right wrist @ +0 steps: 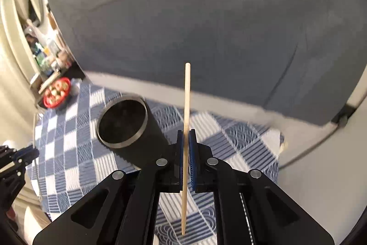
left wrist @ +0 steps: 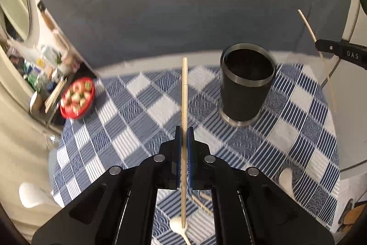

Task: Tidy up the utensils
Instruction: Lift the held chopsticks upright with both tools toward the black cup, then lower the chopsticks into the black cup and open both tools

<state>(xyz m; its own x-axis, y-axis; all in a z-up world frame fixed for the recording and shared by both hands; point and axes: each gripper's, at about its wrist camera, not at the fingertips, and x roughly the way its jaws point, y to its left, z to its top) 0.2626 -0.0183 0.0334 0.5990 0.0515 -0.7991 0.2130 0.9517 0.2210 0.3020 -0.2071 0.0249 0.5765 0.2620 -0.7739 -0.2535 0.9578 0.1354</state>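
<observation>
holding, in my left black two-finger gripper point(left wrist: 184, 130), one pale wooden chopstick point(left wrist: 184, 93), clamped between the blue pads point(left wrist: 190, 153); the stick runs straight up the middle of the left wrist view, its blunt end above the fingertips and its lower end showing between the gripper's arms.

item two: my right black two-finger gripper point(right wrist: 186, 132), jaws likewise clenched on a second thin wooden chopstick point(right wrist: 187, 95), held the same way, upright along the centre line. from the left wrist view this right gripper point(left wrist: 321, 44) enters at the right edge with its stick point(left wrist: 308, 25) slanting across it.

pose: both grippers tilt downward toward the table, raised clear of the blue-and-white checked tablecloth point(left wrist: 142, 111).

item three: dark cylindrical cup with metal rim and metal base point(left wrist: 246, 84), standing upright on the cloth, ahead and to the right of the left gripper; in the right wrist view the cup point(right wrist: 128, 128) sits ahead and to the left.

item four: white spoon point(left wrist: 177, 225) lying on the cloth below the left gripper, beside further chopsticks point(left wrist: 203, 201).

item five: red bowl of food point(left wrist: 78, 97) at the cloth's far left edge; contents blurred.
</observation>
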